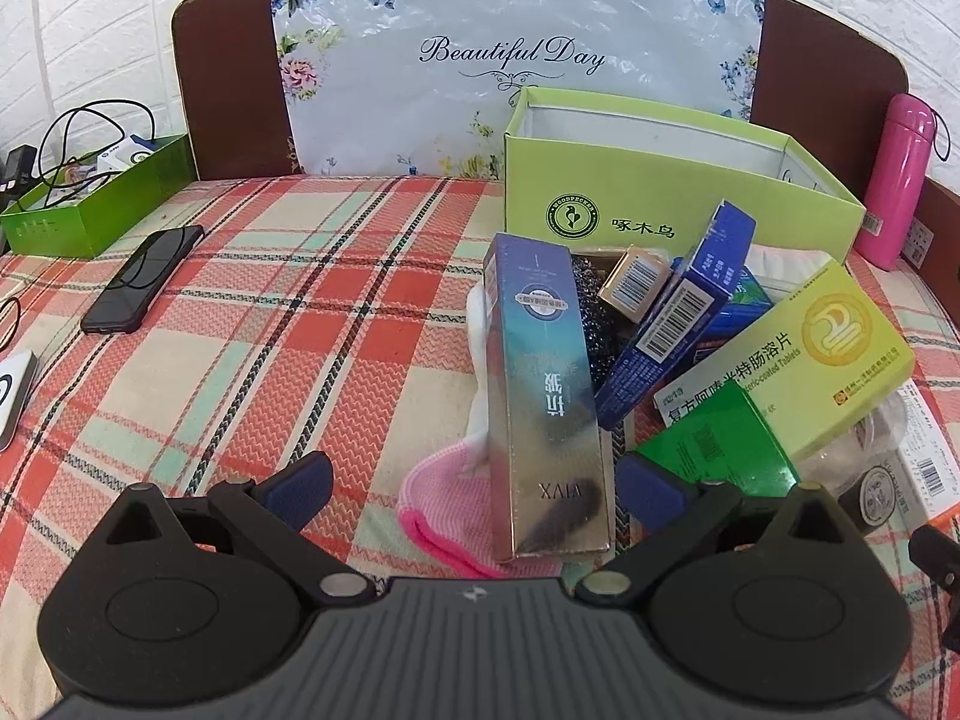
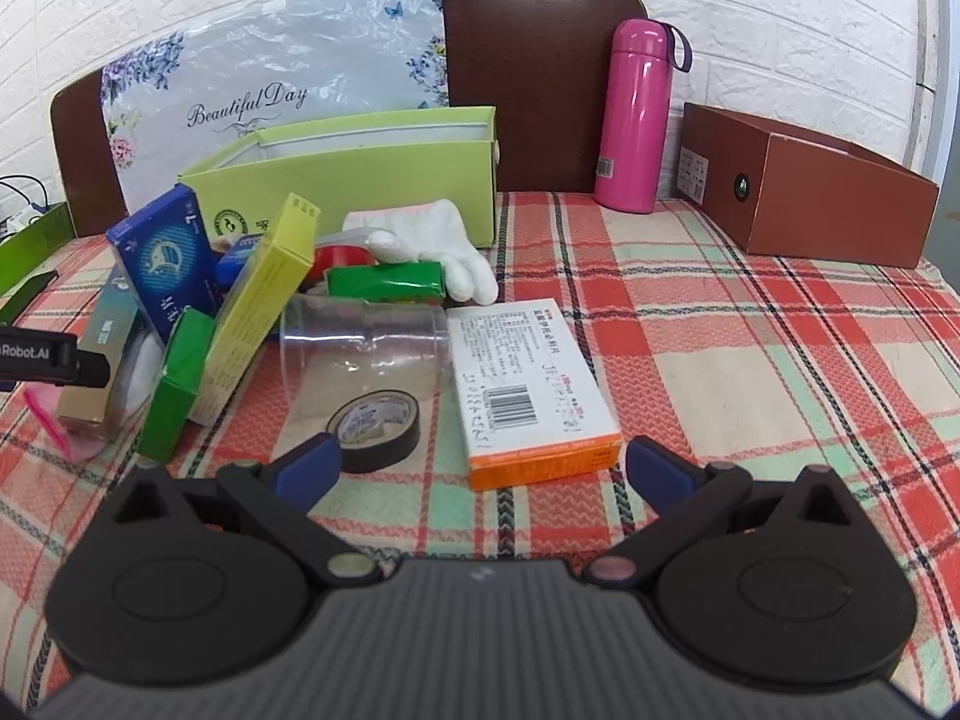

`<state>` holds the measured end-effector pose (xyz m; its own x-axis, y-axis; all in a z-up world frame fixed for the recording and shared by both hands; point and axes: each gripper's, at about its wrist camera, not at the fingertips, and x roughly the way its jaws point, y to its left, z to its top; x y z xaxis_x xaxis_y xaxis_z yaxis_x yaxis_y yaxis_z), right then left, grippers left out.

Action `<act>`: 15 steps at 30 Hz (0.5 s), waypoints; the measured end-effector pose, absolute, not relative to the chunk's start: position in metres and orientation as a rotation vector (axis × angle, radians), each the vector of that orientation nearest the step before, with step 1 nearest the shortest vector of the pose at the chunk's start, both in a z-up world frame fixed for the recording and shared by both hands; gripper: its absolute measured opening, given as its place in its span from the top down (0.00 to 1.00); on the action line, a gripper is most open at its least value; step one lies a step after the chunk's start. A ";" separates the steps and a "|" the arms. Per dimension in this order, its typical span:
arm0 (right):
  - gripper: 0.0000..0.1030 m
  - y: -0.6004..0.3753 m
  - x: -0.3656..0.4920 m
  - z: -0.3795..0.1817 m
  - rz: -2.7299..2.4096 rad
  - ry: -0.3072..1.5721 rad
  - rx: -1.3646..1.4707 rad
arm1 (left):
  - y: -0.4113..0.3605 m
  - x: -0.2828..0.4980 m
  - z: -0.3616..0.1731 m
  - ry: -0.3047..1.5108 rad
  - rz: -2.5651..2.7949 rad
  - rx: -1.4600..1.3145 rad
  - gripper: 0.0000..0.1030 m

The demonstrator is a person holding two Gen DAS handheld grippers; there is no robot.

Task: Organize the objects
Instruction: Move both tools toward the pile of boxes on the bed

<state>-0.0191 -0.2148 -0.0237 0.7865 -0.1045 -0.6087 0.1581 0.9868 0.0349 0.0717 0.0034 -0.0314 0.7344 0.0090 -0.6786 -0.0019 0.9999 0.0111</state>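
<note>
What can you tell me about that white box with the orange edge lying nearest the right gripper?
The white and orange box is a flat cardboard carton, closed, lying on its broad face on the plaid cloth. Its white top carries small printed text and a barcode; the near end and lower edge are orange. It lies just ahead of the open right gripper, not held. Its far corner meets the clear plastic cup lying on its side.

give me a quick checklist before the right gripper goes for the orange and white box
1. Right gripper open: ok.
2. Orange and white box lies flat between the open fingers' line: ok.
3. Black tape roll close by the left finger: not ok, may get nudged.
4. Clear cup touching the box: cannot tell.
5. Left gripper open, holding nothing: ok.
6. Light green box open on top: ok.
</note>
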 end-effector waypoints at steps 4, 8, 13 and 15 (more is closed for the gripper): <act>0.00 -0.218 -0.012 -0.027 -0.140 0.665 0.088 | 0.003 0.080 -0.034 0.743 -0.005 -0.003 0.01; 0.00 -0.220 -0.008 -0.031 -0.144 0.670 0.082 | 0.001 0.098 -0.039 0.746 -0.015 0.000 0.09; 0.03 -0.222 0.002 -0.033 -0.148 0.665 0.051 | 0.006 0.114 -0.043 0.760 -0.063 -0.014 0.34; 0.10 -0.224 0.008 -0.035 -0.137 0.661 0.041 | 0.017 0.112 -0.043 0.766 -0.107 -0.085 0.48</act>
